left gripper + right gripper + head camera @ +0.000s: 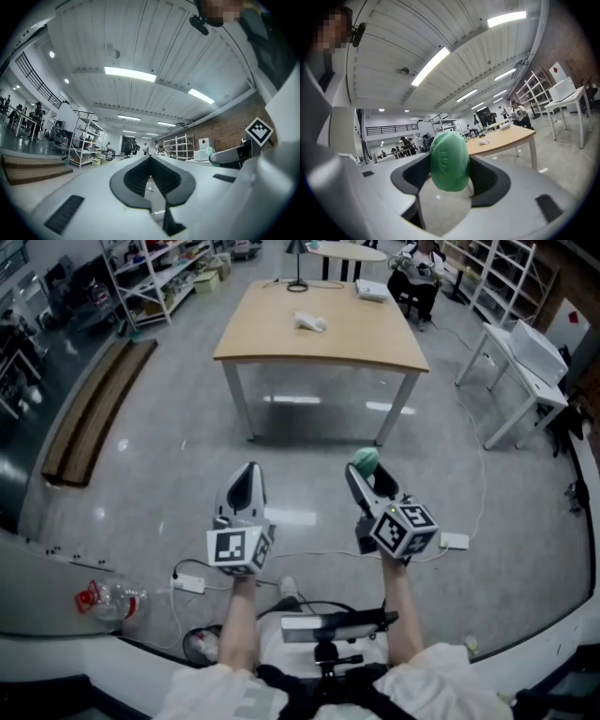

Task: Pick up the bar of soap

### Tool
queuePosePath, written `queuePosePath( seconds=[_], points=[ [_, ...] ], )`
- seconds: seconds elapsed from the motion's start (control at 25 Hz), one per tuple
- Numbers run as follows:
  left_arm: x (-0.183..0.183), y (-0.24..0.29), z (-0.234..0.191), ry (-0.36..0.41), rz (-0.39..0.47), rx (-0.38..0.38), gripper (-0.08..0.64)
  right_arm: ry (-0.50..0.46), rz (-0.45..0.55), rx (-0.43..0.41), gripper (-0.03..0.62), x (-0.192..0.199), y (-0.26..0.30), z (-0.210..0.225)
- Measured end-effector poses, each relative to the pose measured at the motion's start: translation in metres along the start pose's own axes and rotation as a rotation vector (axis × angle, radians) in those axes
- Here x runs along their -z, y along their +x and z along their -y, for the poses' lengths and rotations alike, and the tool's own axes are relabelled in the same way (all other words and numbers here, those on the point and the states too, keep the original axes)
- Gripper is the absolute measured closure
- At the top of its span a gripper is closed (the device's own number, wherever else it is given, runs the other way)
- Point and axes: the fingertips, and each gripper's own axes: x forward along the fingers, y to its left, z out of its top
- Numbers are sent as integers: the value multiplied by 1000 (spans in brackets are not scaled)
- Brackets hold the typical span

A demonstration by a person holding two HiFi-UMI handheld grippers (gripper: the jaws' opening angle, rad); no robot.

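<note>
A green oval bar of soap (449, 161) sits clamped between the dark pads of my right gripper (449, 174). In the head view the bar of soap (365, 461) shows at the tip of the right gripper (366, 476), held up over the floor short of the wooden table (375, 357). My left gripper (246, 482) is beside it at the same height, its jaws together with nothing in them. In the left gripper view the left gripper (151, 172) has its ribbed pads meeting at the tips.
A small white object (309, 322), a black lamp base (297, 285) and a white box (372, 291) lie on the table. White desks (521, 371) stand right, a wooden bench (94, 413) left. Cables, a power strip (188, 582) and a plastic bottle (112, 600) lie on the floor.
</note>
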Motion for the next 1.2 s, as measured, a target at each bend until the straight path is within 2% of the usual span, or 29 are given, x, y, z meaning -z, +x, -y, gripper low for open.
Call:
queuePosePath(
  seconds=[0.2,0.32,0.44,0.52,0.64,0.8,0.96,1.2],
  points=[
    [-10,-38,67,3,-1,1,555,13,-6,-14,321,-6,-72,2],
    [-14,-56,93,-8,-3,-5,555,15,-21,-33,321,-7,-107,-4],
    [-21,-68,108,10,11,37,555,39,16,-20,321,0,-129,-9],
    [-23,-78,105,27,10,41,555,31,41,-9,321,6,-136,-16],
    [-29,-97,95,27,4,23,555,20,18,3,321,19,-141,-32],
    [-33,-113,85,45,12,42,555,2,18,3,322,33,-139,-54],
    [-21,-121,76,21,-16,56,555,-31,-10,-11,321,47,-135,-74],
    [-19,-121,67,-4,-12,53,555,-34,1,-16,322,44,-132,-84]
  ],
)
